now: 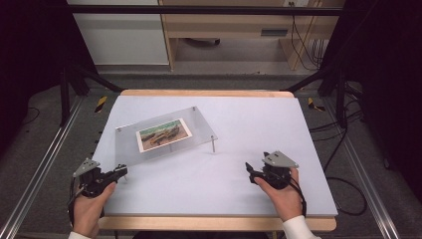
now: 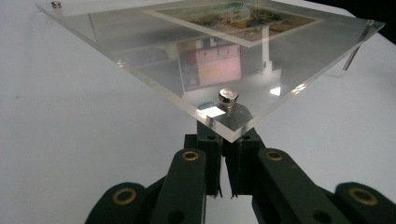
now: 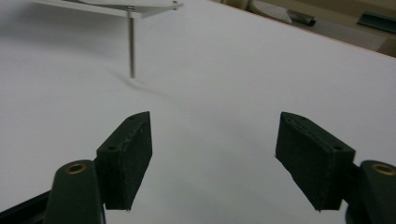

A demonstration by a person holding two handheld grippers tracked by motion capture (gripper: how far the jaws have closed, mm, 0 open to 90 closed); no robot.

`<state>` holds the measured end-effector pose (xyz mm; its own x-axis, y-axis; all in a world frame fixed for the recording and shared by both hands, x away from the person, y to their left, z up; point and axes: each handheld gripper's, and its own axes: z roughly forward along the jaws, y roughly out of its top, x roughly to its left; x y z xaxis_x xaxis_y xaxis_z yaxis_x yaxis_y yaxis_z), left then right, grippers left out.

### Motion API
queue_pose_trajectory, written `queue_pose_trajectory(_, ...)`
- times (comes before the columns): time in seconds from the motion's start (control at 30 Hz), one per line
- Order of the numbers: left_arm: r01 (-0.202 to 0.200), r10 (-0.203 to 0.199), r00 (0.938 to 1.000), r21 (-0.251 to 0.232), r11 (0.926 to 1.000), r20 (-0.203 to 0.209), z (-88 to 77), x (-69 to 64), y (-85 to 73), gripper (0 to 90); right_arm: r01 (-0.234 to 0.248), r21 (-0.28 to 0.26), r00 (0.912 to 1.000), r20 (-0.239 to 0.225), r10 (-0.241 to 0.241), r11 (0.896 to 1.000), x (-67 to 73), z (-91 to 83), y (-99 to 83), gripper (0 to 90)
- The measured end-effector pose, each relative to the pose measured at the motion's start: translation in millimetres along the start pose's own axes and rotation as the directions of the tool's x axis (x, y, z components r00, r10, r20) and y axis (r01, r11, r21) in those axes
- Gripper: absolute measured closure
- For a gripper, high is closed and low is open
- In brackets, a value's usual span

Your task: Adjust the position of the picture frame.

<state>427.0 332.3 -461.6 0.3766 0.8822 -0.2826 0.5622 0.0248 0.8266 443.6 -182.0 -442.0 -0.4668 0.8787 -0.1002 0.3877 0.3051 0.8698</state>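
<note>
Pale blue table top (image 1: 239, 149), wood-edged, with clear acrylic photo frame (image 1: 199, 130) on metal legs.

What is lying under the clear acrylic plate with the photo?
Under the clear acrylic plate are thin metal legs and the pale table. The left claw is shut beneath the near corner; what it pinches there is covered.

A clear acrylic plate (image 1: 165, 134) on thin metal legs, slightly tilted, bearing a landscape photo (image 1: 163, 134), stands at ten o'clock from the table's centre
</note>
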Motion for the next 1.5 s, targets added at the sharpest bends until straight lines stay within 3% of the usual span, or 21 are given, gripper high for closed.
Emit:
queue_pose_trajectory(0.17, 0.025, -0.025, 0.9995, -0.024, 0.9994, 0.020, -2.1, 1.0, 3.3, 83.8, 0.012, 0.030, 0.9961, -0.088, -0.010, 0.999, 19.0, 27.8, 23.9, 40.1)
queue_pose_trajectory(0.2, 0.025, -0.025, 0.9995, -0.024, 0.9994, 0.020, -2.1, 1.0, 3.3, 83.8, 0.012, 0.030, 0.9961, -0.088, -0.010, 0.999, 19.0, 27.8, 23.9, 40.1)
queue_pose_trajectory(0.27, 0.039, -0.038, 0.9989, -0.029, 0.9988, 0.029, -2.4, 1.9, 4.4, 83.7, 0.007, 0.054, 0.9914, -0.131, 0.000, 0.998, 25.5, 47.7, 34.4, 46.5)
queue_pose_trajectory(0.3, 0.039, -0.038, 0.9989, -0.029, 0.9988, 0.029, -2.4, 1.9, 4.4, 83.7, 0.007, 0.054, 0.9914, -0.131, 0.000, 0.998, 25.5, 47.7, 34.4, 46.5)
queue_pose_trajectory(0.43, 0.041, -0.040, 0.9987, -0.037, 0.9985, 0.033, -3.6, 1.8, 6.6, 83.9, -0.017, 0.073, 0.9842, -0.174, 0.030, 0.997, 30.2, 78.7, 47.7, 57.1)
queue_pose_trajectory(0.5, 0.038, -0.036, 0.9988, -0.038, 0.9986, 0.033, -3.8, 1.4, 6.9, 83.9, -0.019, 0.069, 0.9839, -0.176, 0.031, 0.997, 31.9, 83.6, 49.9, 59.0)
queue_pose_trajectory(0.7, 0.039, -0.038, 0.9987, -0.042, 0.9984, 0.035, -4.0, 0.7, 6.8, 84.0, -0.069, 0.053, 0.9722, -0.220, 0.079, 0.996, 45.1, 109.6, 59.8, 66.2)
queue_pose_trajectory(1.03, 0.029, -0.028, 0.9990, -0.040, 0.9988, 0.036, -4.3, -1.3, 6.6, 84.2, -0.131, 0.037, 0.9629, -0.233, 0.136, 0.991, 44.7, 128.0, 60.4, 76.1)
queue_pose_trajectory(1.5, 0.023, -0.021, 0.9993, -0.048, 0.9986, 0.029, -4.9, -1.2, 6.8, 84.3, -0.119, -0.004, 0.9618, -0.249, 0.114, 0.993, 41.7, 132.3, 67.2, 78.9)
